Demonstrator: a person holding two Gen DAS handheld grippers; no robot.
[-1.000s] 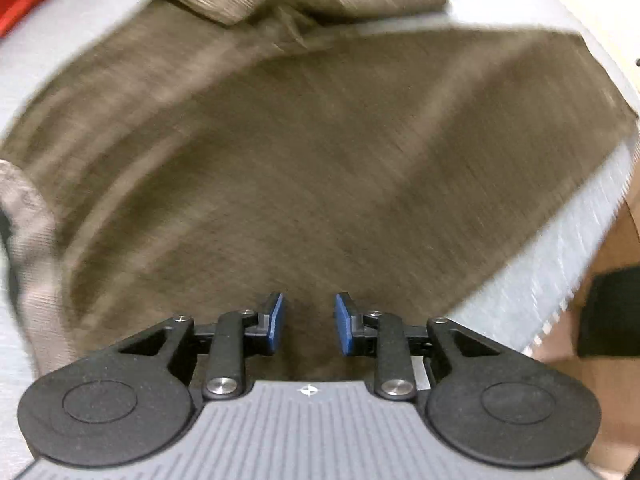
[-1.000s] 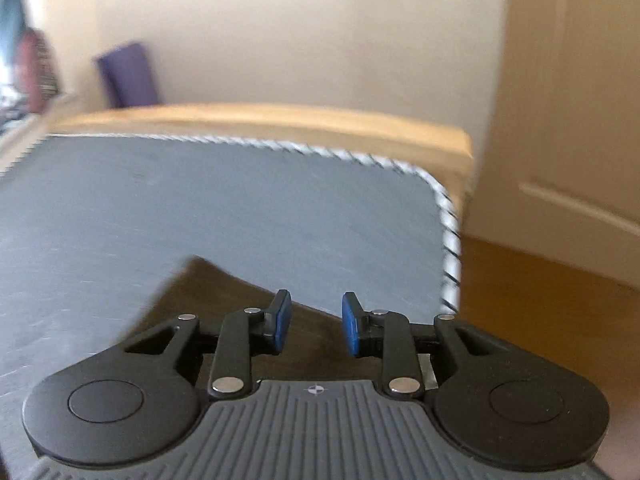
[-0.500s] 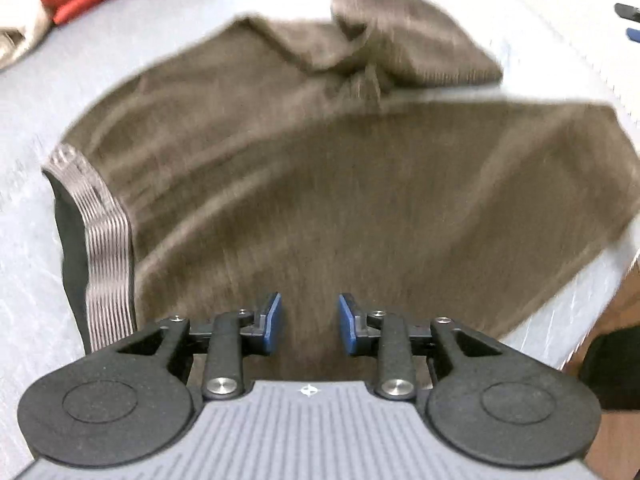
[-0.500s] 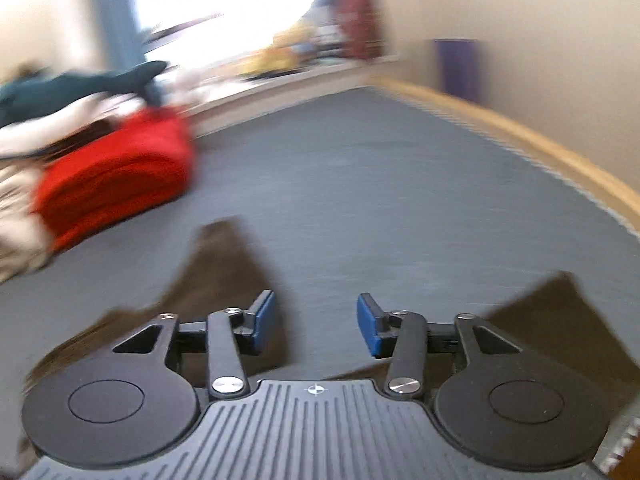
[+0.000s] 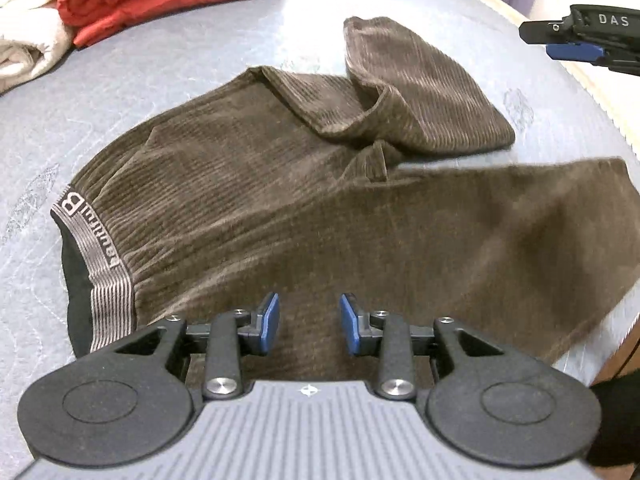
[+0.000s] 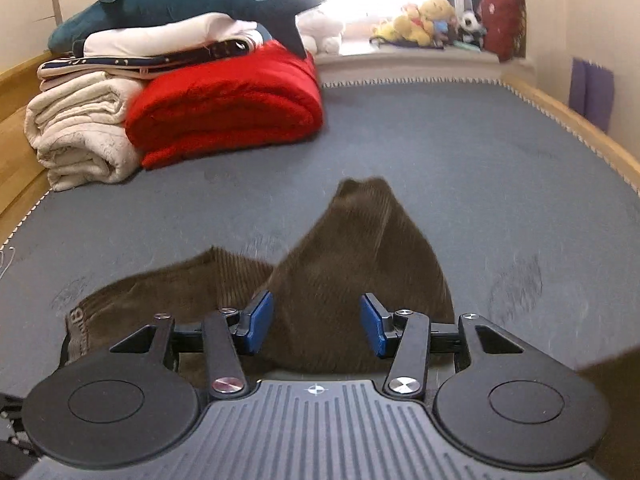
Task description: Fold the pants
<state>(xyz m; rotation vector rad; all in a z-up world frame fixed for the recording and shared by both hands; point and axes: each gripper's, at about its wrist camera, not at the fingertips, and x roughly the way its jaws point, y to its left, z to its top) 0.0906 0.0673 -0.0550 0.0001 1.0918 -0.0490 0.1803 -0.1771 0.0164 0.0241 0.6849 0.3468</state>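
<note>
Left tongs point(image 5: 307, 330) level above the pants point(image 5: 320, 208), blue pads apart, empty. Right tongs point(image 6: 317, 330) likewise parted, empty, over the folded leg point(image 6: 360, 264) on the bed point(image 6: 440, 160).

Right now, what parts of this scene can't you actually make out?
- Near pant leg of the brown pants: hem cut off at the left wrist view's right edge.
- Waistband lettering: too small past the "B".
- Right hand-held gripper: mostly cut off there.
- Pants beneath the left hand-held gripper: hidden by its body.
</note>
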